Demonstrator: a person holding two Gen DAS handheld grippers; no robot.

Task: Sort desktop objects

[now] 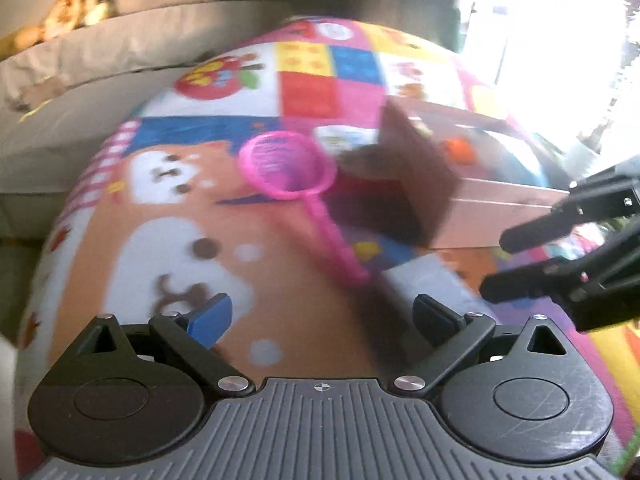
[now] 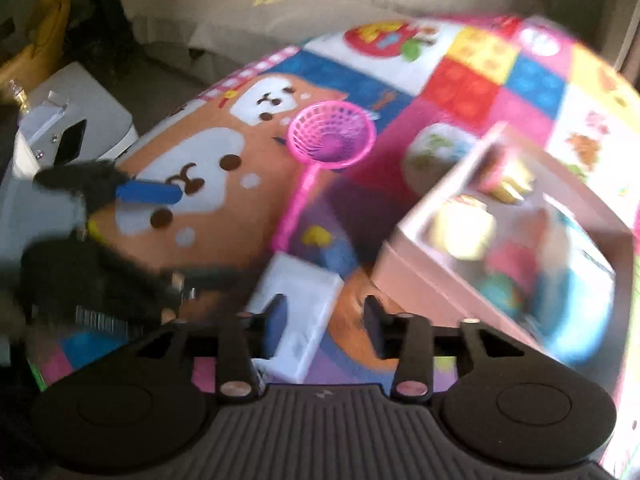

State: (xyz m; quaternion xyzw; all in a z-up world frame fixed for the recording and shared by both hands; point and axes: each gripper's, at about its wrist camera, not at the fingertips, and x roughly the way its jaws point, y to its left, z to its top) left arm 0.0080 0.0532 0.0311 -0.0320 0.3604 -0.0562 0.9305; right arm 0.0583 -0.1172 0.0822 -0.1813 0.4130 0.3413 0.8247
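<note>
A pink toy strainer (image 1: 286,166) with a long handle lies on the colourful cartoon mat (image 1: 160,240), also in the right wrist view (image 2: 330,138). A pink storage box (image 1: 500,200) with toys inside stands to its right, its brown flap raised; it shows in the right wrist view (image 2: 508,220) too. A small white box (image 2: 298,304) lies flat just ahead of my right gripper (image 2: 326,320). My left gripper (image 1: 324,316) is open and empty above the mat. My right gripper is open and empty.
A beige sofa (image 1: 100,60) runs behind the mat. A white device (image 2: 68,128) stands off the mat's left edge. Bright window glare fills the upper right of the left wrist view.
</note>
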